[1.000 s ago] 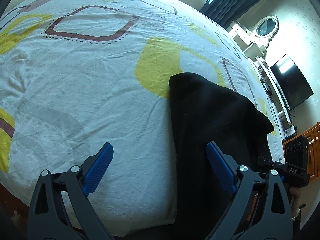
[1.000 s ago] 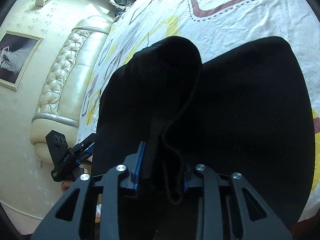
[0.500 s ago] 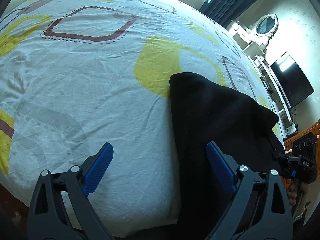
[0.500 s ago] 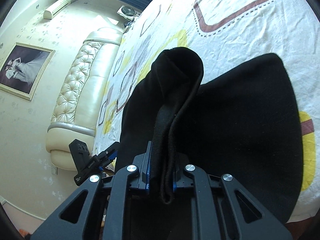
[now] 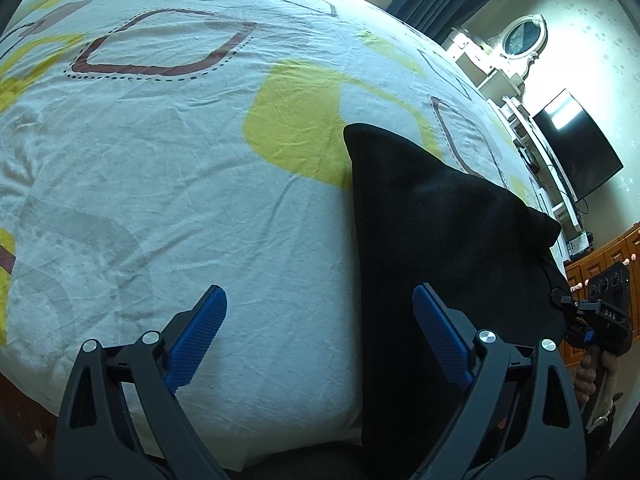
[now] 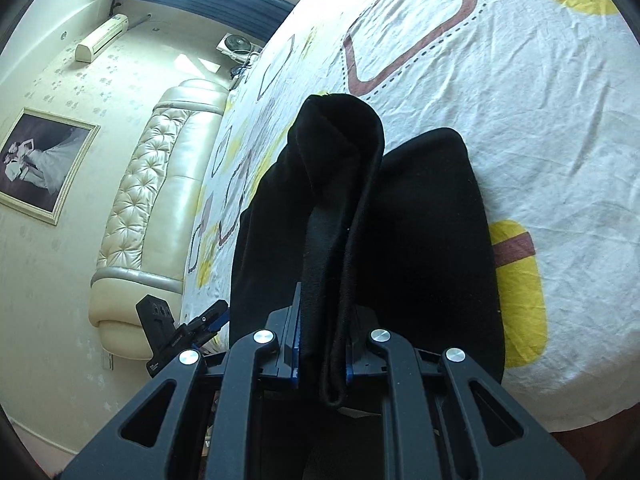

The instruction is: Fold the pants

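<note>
In the left wrist view, the left gripper (image 5: 320,332) hangs low over the near edge of the bed (image 5: 160,184), aimed across the sheet toward the far side. Its 2 blue-padded fingers (image 5: 198,334) stand wide apart with nothing between them: the left finger is over bare white sheet with yellow and brown shapes, the right finger over the near left edge of the black pants (image 5: 440,240). The pants lie on the right part of the bed as a dark slab running from the near edge to a far corner resting on a yellow patch. At the far right of this view the right gripper (image 5: 596,316) shows from the side, with the person's hand (image 5: 596,380) wrapped around its handle below.

In the right wrist view, the right gripper (image 6: 320,356) points along the bed with its jaws clamped together on a folded strip of the pants (image 6: 420,240), which rises from between the pads in a narrow upright loop above the flat body of cloth. To the left lie a cream tufted headboard (image 6: 148,200) and a framed picture (image 6: 40,164) on the wall.
</note>
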